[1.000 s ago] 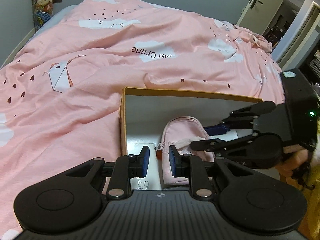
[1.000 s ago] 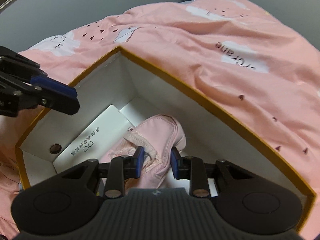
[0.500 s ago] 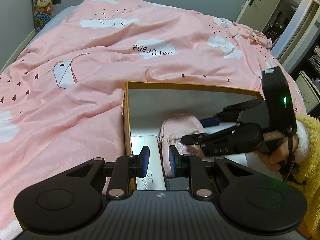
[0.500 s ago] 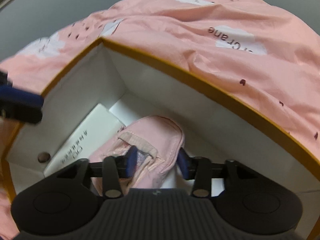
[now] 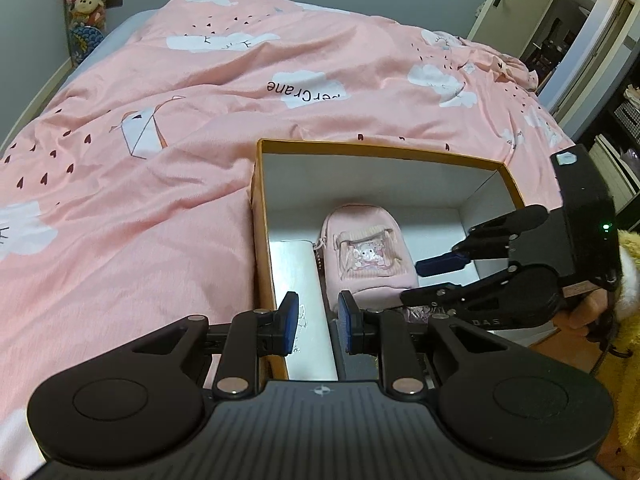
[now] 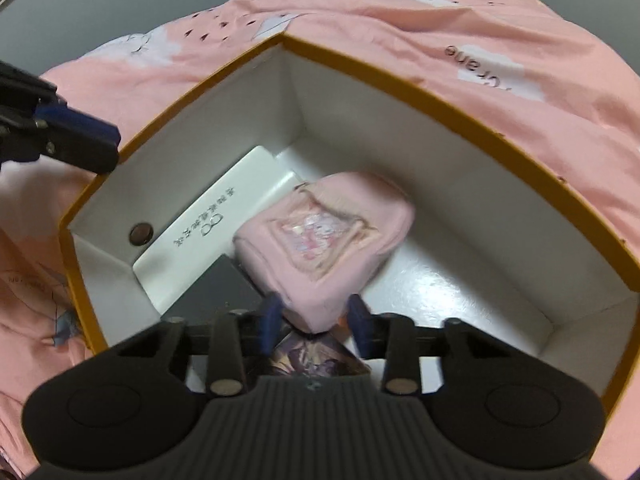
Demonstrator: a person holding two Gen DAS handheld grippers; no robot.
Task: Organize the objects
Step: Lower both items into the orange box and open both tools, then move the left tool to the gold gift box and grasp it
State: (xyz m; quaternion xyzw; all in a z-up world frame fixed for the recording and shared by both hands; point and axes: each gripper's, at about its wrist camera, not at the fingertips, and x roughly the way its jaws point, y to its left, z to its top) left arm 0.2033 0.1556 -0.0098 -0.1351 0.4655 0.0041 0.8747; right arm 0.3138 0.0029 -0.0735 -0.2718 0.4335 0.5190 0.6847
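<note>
Inside the orange-rimmed box, beside a white case: one pink pouch, soft, light, probably best pinched at its near end. Right gripper released, jaws straddling that end; left gripper parted, empty, over the box's near wall.

The bedspread is soft pink cloth, matt and rumpled, printed with white clouds. The box looks like stiff card: matt orange along its rim, smooth white inside, with a glossy floor that throws back the light. The small backpack is pink fabric, finely napped, with ribbed trim round its front pocket. Beside it the white case is smooth and faintly shiny. The left gripper and right gripper are matt black plastic with ridged housings, bare metal pivot pins and blue rubbery pads
</note>
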